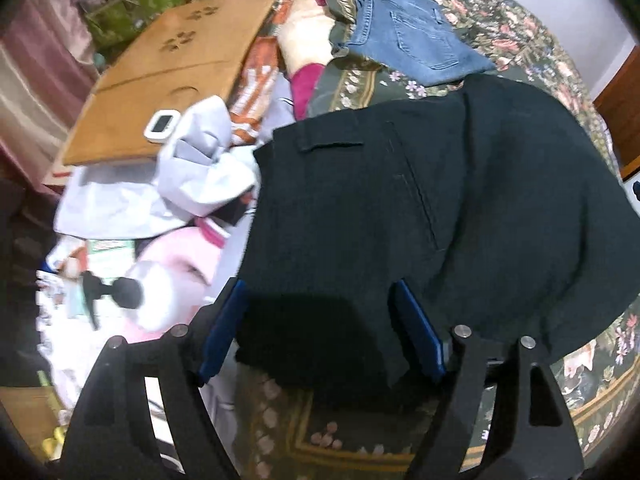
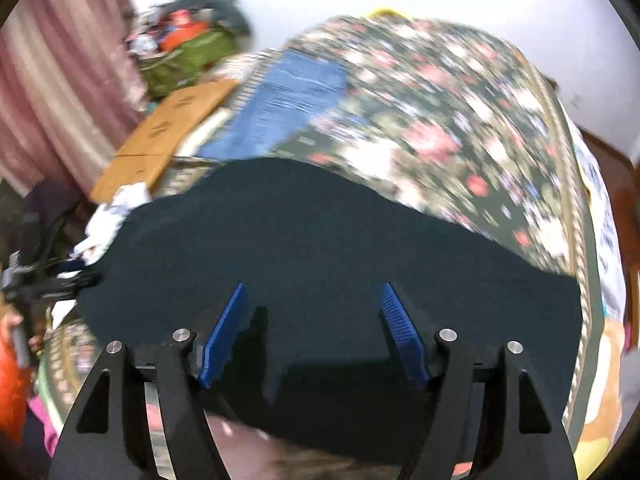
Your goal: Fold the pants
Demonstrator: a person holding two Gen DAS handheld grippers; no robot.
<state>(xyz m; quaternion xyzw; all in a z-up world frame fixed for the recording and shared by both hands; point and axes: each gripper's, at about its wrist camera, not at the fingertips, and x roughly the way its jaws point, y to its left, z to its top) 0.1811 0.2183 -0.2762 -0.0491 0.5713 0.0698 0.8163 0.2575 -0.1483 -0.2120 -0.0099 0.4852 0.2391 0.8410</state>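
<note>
Pants (image 1: 440,208) lie under both spread hand-held grippers (image 1: 320,320) (image 2: 312,320); only left view shows pocket.

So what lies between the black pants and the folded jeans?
In the left wrist view, only a strip of floral bedspread separates the black pants from the folded jeans; nothing else lies there.

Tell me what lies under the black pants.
The black pants lie spread on the floral bedspread, overlapping the white clothes at one edge. Whatever else they cover is hidden.
</note>
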